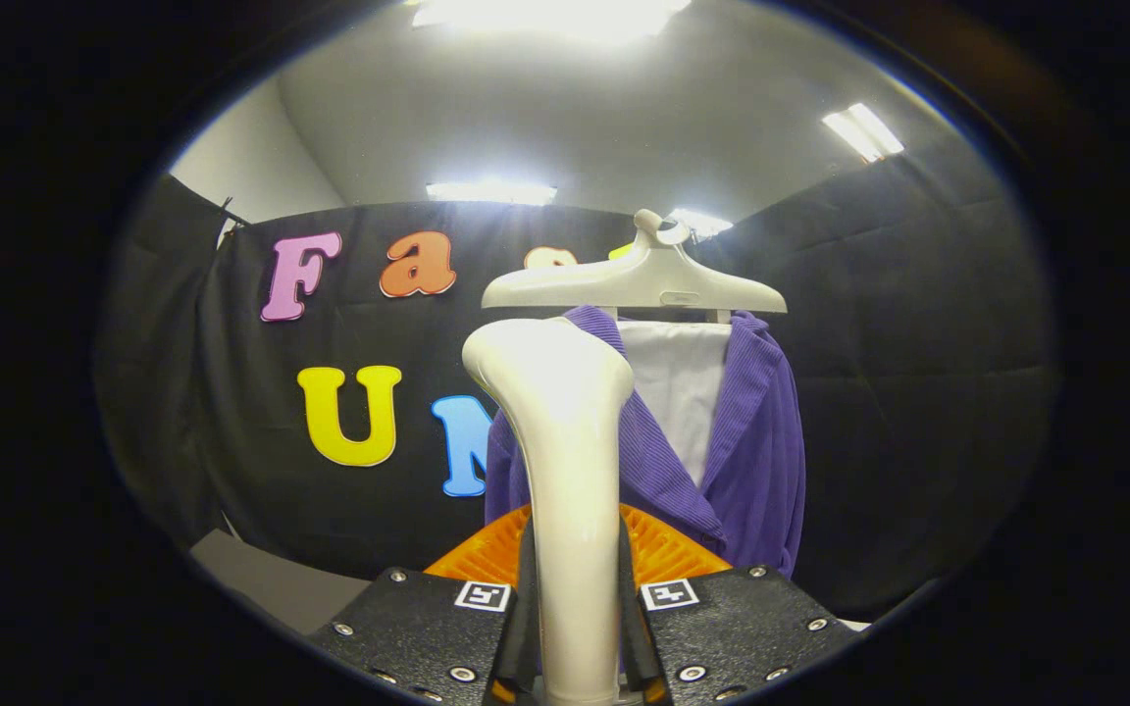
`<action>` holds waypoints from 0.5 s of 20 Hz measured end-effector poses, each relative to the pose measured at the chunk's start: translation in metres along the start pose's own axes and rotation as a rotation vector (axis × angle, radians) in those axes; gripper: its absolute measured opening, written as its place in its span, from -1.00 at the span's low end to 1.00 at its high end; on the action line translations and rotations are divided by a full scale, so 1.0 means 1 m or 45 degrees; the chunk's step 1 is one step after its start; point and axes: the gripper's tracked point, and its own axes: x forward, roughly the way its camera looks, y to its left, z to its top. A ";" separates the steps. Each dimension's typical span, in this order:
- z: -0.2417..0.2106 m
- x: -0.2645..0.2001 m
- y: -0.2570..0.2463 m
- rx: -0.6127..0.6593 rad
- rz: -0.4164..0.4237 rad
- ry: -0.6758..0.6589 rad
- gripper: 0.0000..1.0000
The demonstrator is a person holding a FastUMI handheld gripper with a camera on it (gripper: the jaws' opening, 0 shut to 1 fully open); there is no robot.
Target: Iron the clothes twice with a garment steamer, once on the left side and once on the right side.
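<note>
1. One purple garment [756, 461] hangs beyond the fingers, in front of the booth's black cloth wall. It hangs full length and open at the front, with a white panel [680, 392] showing between its two lapels. Judgement: hung free like this, both its left and right sides can be reached by a vertical pass.

2. Hanger [639, 282]: pale plastic, wide shoulders, hook at the top. It carries the garment by the shoulders and keeps the fabric spread, which I take to be the reason for hanging it and not laying it flat.

3. Steamer [565, 441]: cream body, standing upright between the fingers, its narrow handle low and its broad head at the top. The head overlaps the garment's left lapel as seen from the camera; whether it touches the fabric or sits just short of it, I cannot tell. Judgement: held upright so the head faces the hanging cloth.

4. Orange ribbed part [668, 549]: shows on both sides of the handle, just ahead of the fingers. What it belongs to is not clear.

5. Gripper [575, 628]: clenched on the steamer's handle, both black fingers pressing its sides, one to each side. Grip is low on the handle, which leaves the head clear.

6. Task status, judged: steamer is in hand and near the garment; how many passes are done cannot be read from this moment.
</note>
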 end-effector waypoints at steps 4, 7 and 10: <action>-0.019 0.024 -0.014 -0.021 -0.079 0.031 -0.32; -0.035 0.029 -0.018 -0.036 -0.090 0.050 -0.32; -0.058 0.026 -0.018 -0.046 -0.067 0.078 -0.32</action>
